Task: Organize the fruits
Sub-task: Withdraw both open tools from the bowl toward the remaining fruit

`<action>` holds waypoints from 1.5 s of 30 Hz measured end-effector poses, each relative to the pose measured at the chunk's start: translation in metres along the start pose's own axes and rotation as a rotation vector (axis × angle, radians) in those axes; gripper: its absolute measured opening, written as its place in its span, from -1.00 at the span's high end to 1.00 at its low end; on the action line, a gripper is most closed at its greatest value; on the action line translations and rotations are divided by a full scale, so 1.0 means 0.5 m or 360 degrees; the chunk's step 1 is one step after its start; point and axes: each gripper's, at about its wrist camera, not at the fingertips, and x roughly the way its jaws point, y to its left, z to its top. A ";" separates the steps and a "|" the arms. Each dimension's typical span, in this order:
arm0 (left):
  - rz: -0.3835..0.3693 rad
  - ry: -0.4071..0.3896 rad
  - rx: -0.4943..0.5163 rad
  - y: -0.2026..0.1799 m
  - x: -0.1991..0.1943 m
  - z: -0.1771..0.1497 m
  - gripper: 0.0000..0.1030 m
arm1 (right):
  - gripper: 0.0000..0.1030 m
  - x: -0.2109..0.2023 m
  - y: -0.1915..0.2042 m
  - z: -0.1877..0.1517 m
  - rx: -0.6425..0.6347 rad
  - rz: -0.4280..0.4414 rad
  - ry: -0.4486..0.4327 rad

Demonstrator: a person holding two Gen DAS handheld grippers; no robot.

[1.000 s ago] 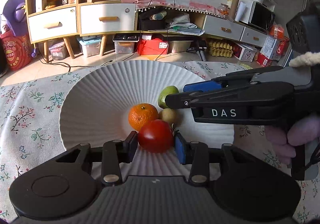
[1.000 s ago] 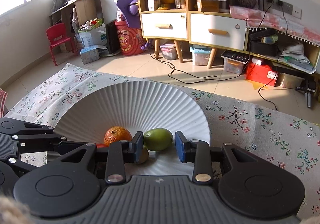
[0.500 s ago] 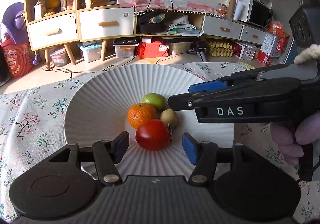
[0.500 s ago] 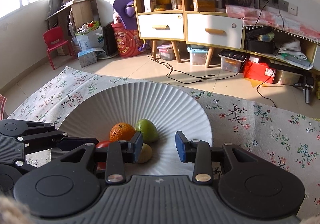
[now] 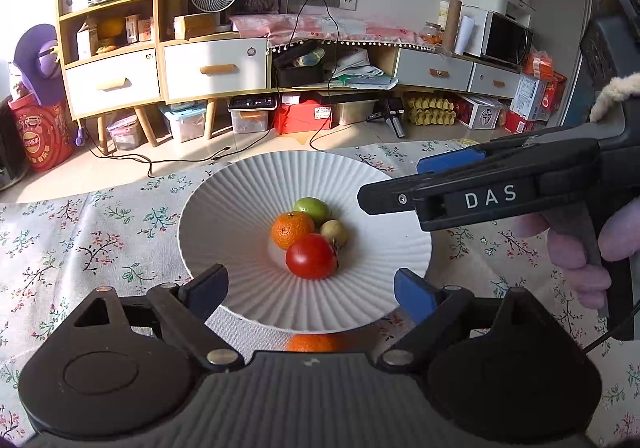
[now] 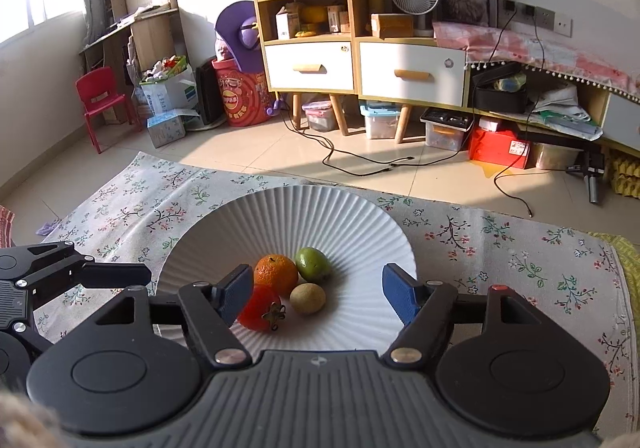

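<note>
Both grippers (image 5: 308,294) (image 6: 318,294) open, clear of plate (image 5: 224,208) rim.

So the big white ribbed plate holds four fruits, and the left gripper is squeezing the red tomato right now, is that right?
Not quite. The white ribbed plate does hold four fruits, but the left gripper is not squeezing the red tomato. The left wrist view shows its jaws spread wide, clear of the tomato on both sides, with the tomato resting free on the plate.

Table under floral tablecloth (image 5: 100,232), bearing one white ribbed plate (image 5: 248,216); an orange fruit (image 5: 312,343) beside its near rim.
</note>
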 end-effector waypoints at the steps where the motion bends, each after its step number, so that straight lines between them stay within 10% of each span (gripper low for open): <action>1: 0.0001 0.0002 0.0005 -0.002 -0.007 -0.005 -0.73 | -0.39 -0.006 0.005 -0.002 0.0005 -0.0010 0.0003; 17: 0.0030 0.0068 0.0007 0.030 -0.085 -0.062 -0.92 | -0.81 -0.061 0.067 -0.046 0.0043 -0.0123 0.0097; 45: 0.0097 0.0055 -0.0058 0.094 -0.148 -0.212 -0.92 | -0.90 -0.101 0.112 -0.193 0.0056 -0.0133 0.0152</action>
